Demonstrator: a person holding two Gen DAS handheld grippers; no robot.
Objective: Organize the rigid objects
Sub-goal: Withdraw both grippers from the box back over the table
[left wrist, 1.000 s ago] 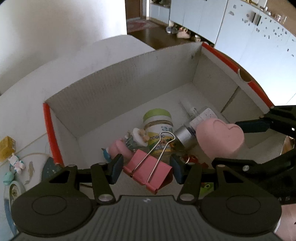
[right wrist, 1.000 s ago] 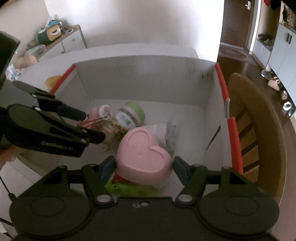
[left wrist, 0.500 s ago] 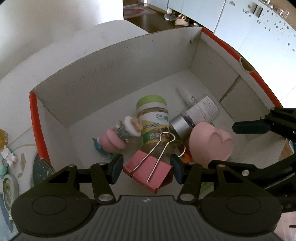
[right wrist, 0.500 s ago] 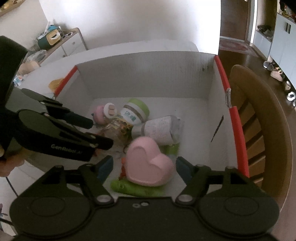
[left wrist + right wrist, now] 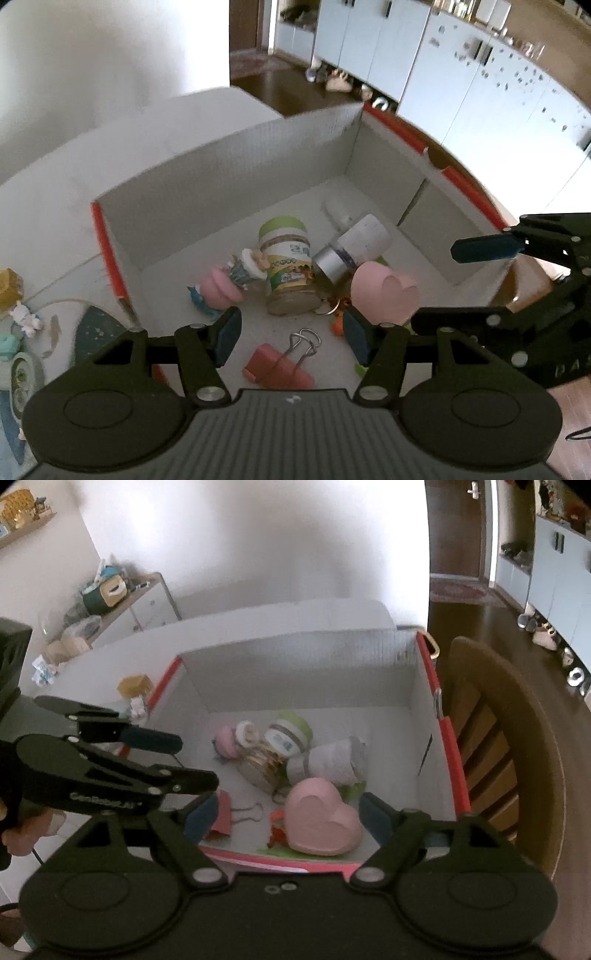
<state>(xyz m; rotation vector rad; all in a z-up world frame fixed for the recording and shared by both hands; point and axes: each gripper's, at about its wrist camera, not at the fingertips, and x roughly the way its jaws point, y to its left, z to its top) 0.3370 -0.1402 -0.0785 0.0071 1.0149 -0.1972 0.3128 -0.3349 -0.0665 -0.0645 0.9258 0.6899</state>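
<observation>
Both grippers hang over the box (image 5: 229, 173) with jaws spread and empty — the clip (image 5: 279, 363) and pink heart (image 5: 321, 821) lie inside it, dropped off — so next, I'd guess, is fetching another item from outside.

Pink binder clip (image 5: 277, 368) lying flat on the box floor right below the open left claw (image 5: 291, 334), wire handles pointing away from it. Pink heart-shaped thing (image 5: 322, 822) resting tilted on green stuff, between the spread fingers of the right claw (image 5: 284, 818), touching neither.
</observation>
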